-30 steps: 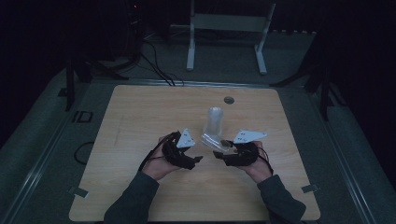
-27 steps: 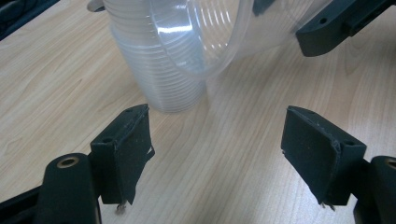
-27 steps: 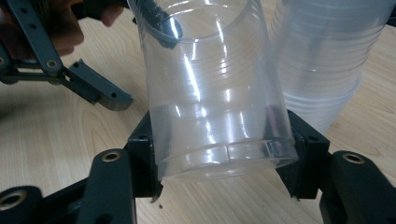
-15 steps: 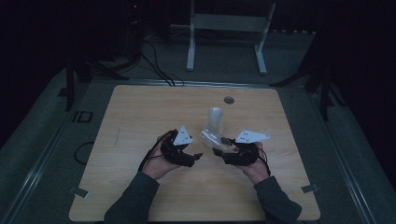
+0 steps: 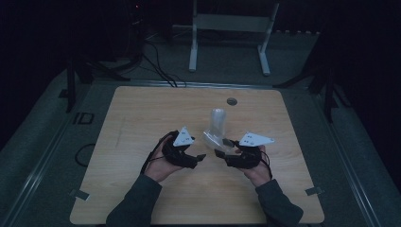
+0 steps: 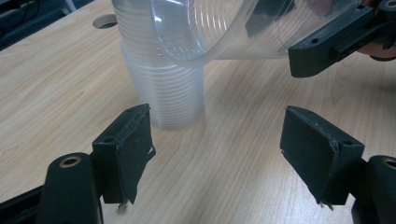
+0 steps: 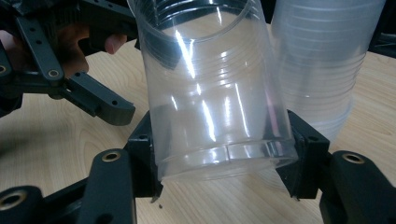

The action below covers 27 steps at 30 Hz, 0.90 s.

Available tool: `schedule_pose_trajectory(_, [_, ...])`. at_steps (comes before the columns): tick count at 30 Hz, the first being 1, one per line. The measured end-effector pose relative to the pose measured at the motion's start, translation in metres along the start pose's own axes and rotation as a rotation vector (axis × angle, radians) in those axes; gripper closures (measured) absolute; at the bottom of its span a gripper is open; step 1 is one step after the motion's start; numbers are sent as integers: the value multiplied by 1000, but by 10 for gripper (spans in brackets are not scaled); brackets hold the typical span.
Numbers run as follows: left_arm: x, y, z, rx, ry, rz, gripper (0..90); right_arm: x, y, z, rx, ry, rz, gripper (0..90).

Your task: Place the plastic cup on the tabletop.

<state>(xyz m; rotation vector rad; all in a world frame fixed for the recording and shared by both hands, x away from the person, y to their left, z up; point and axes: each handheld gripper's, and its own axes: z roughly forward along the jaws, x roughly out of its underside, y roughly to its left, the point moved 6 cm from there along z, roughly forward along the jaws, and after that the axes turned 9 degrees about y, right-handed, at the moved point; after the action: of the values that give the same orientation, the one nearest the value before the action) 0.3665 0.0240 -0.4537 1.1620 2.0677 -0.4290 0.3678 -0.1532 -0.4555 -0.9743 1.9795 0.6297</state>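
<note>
A stack of clear plastic cups [image 5: 218, 119] stands upside down at the middle of the wooden table [image 5: 142, 118]. My right gripper [image 5: 221, 150] is shut on a single clear cup [image 5: 213, 138], held tilted just in front of the stack. In the right gripper view the single clear cup [image 7: 215, 93] is clamped near its base between both pads, with the stack [image 7: 322, 60] behind it. My left gripper [image 5: 197, 157] is open, a little left of the cup. Its view shows wide-apart jaws, the stack [image 6: 163, 88] ahead, and the held cup's rim [image 6: 219, 28] above.
A round cable hole [image 5: 231, 101] lies in the table behind the stack. A white metal stand [image 5: 227, 28] and dark cables [image 5: 156, 71] sit on the floor beyond the far edge. Bare wood spreads to both sides of the hands.
My left gripper has eased slightly to the left, away from the held cup. The right gripper and its cup stay about where they were.
</note>
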Motion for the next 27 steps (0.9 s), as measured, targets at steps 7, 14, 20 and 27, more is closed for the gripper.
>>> schedule_pose_trajectory(7, [-2,0,-3,1,-27,1,248,-1,1,-2,0,-28,-1,418])
schedule_pose_trajectory(14, [-4,1,-6,-12,-52,-17,248,-2,0,-6,42,-70,11,418])
schedule_pose_trajectory(20, [-7,1,-9,-21,-76,-41,248,-4,3,-10,124,-98,-4,419])
schedule_pose_trajectory(27, [-9,2,-12,-22,-102,-73,248,-7,8,-10,215,-120,-34,419])
